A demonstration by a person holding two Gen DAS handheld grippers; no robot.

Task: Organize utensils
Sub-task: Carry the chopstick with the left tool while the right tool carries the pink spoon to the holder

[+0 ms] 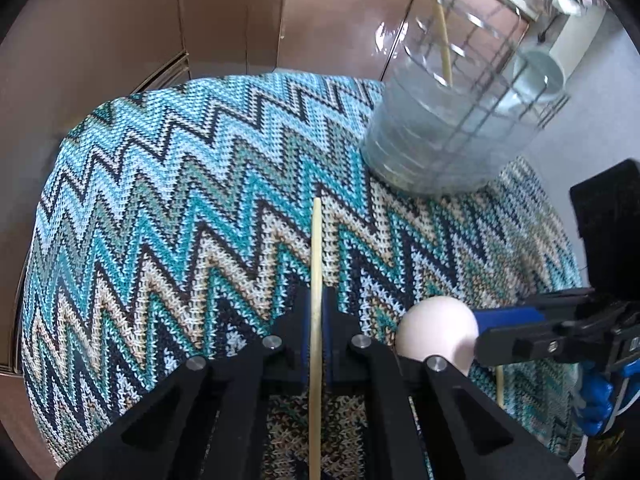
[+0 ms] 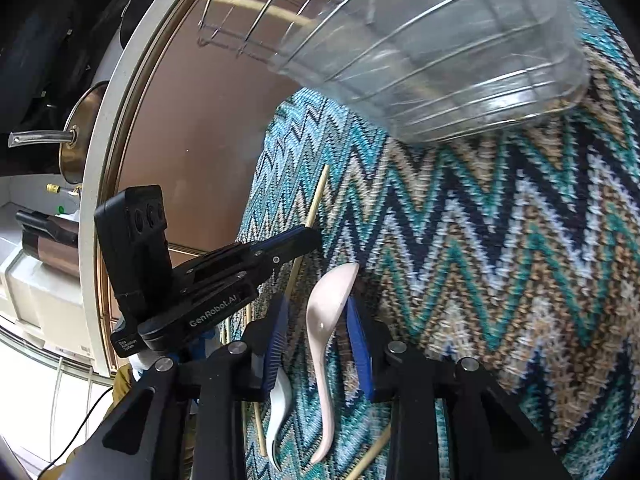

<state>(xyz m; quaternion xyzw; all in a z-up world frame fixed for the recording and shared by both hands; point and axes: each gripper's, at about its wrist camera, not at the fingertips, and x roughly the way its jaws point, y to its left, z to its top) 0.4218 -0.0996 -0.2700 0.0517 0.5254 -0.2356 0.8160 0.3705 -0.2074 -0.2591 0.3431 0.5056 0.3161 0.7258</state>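
Gripping a thin pale bamboo chopstick, the left gripper has its blue-padded jaws pressed narrow on the stick, which runs lengthwise between them and pokes out ahead over a round knitted mat of teal, navy and cream zigzags. Farther ahead and to the right, a clear plastic tub inside a wire basket stands on the mat with another chopstick leaning in it.

From the right wrist view, the right gripper straddles a pale pink ceramic soup spoon lying on the mat. Its bowl points forward between the blue fingers, the right pad close against it and the left pad a little apart; whether the pads actually press on it cannot be told. A white spoon lies just left of the pink one, with loose chopsticks beside it.
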